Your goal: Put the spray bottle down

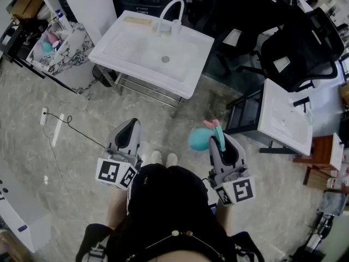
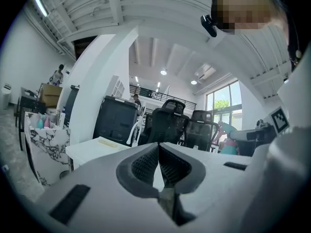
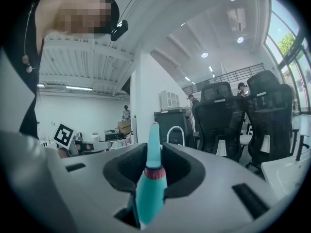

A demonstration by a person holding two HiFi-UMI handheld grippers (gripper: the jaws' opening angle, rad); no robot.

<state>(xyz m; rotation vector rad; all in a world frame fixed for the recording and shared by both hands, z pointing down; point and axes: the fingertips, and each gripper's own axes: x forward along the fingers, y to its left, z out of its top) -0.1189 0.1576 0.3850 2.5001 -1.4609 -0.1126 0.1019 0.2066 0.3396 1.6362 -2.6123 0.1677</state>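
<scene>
My right gripper (image 1: 220,140) is shut on a teal spray bottle (image 1: 198,139) with a pink part at its head; the bottle lies sideways in the air at waist height, its round body sticking out left of the jaws. In the right gripper view the bottle (image 3: 150,188) runs up between the two dark pads, with its pink collar and teal tip past them. My left gripper (image 1: 131,124) hangs level beside my left hip. Its ribbed pads (image 2: 146,165) meet at the tips with nothing between them. A white sink unit (image 1: 117,48) with a curved white tap (image 1: 170,10) stands straight ahead.
A second white basin (image 1: 272,111) on a black frame stands to the right, with a black office chair (image 1: 300,48) behind it. A marble-patterned cabinet (image 1: 68,59) with small bottles stands at the back left. A white power strip (image 1: 43,115) and its cable lie on the grey floor.
</scene>
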